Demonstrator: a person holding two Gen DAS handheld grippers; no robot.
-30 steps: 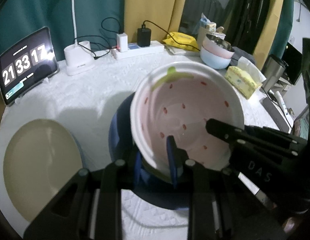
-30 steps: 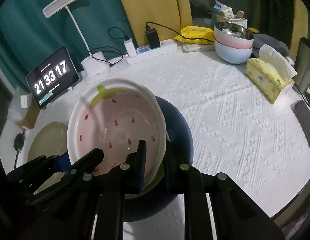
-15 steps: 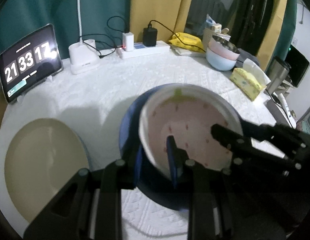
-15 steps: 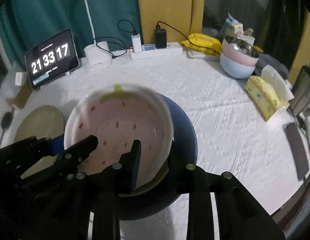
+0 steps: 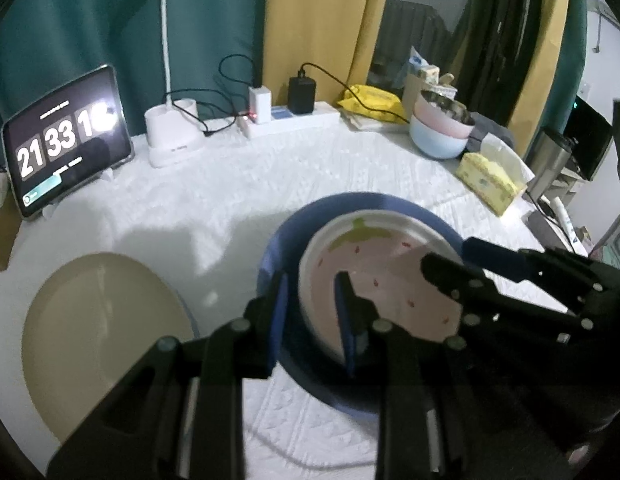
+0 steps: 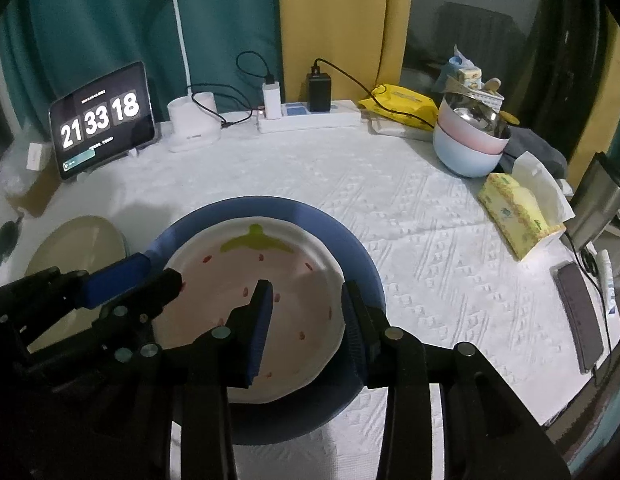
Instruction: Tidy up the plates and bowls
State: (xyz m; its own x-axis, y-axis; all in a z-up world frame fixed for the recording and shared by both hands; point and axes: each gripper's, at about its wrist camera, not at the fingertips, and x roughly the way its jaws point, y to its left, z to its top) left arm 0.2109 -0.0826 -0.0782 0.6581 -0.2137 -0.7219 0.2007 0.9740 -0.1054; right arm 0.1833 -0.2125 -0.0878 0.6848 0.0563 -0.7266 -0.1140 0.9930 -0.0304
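On the white-clothed table (image 6: pixel 409 216), I am seating the pink strawberry bowl (image 6: pixel 246 304) inside the blue bowl (image 6: pixel 361 264), with a beige plate (image 5: pixel 98 336) lying well apart to their left. My right gripper (image 6: pixel 308 320) is straddling the pink bowl's right rim, its jaws having just been opening and the pads now standing clear of it. My left gripper (image 5: pixel 311 320) is straddling the left rim, narrowly parted; I cannot tell whether its pads are pressing. Stacked pastel bowls (image 6: pixel 467 148) are sitting at the far right, beside a tissue box (image 6: pixel 513 216).
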